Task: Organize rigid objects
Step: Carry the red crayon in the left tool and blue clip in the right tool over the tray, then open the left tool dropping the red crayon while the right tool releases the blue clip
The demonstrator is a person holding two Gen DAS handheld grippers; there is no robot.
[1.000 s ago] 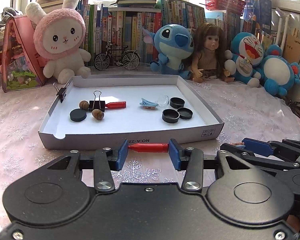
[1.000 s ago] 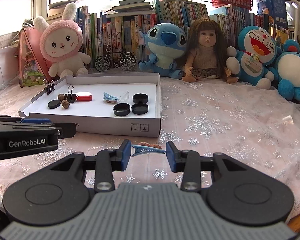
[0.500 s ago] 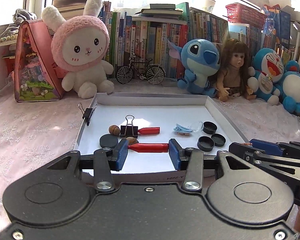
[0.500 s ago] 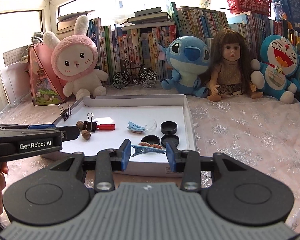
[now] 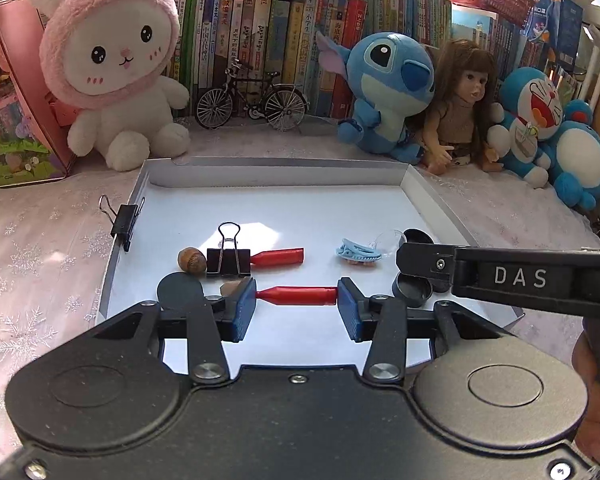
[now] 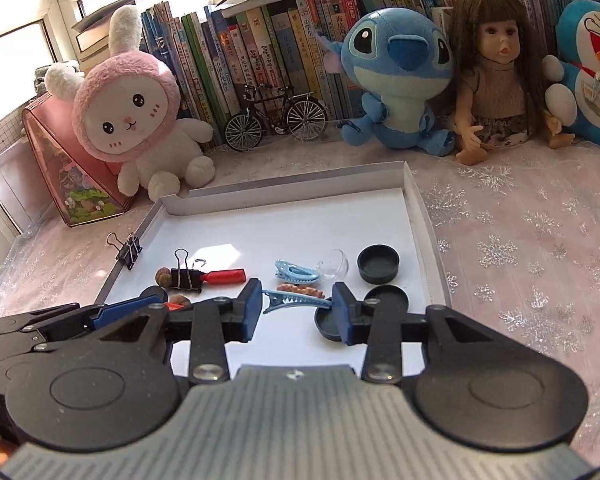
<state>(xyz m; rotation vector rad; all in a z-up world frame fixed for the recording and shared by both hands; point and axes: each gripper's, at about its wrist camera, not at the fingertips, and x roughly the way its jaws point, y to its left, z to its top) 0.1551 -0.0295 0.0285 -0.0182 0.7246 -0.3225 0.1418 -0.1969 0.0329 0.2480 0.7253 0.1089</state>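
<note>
With your left gripper (image 5: 297, 296) clenched on the red piece (image 5: 296, 295) and your right gripper (image 6: 296, 300) grasping the blue hair clip (image 6: 292, 301), lower each beside its match in the white tray (image 5: 276, 172) before releasing.

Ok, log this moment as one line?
left gripper: shut on red cap | right gripper: shut on blue clip | both over tray | nothing released yet

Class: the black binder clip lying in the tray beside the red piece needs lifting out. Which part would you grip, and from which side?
Grip the black binder clip across its folded black body, coming from above with the fingers on its left and right ends. The wire loop pointing toward the tray's far wall is thin and would likely swivel; the body looks stiffer.
</note>
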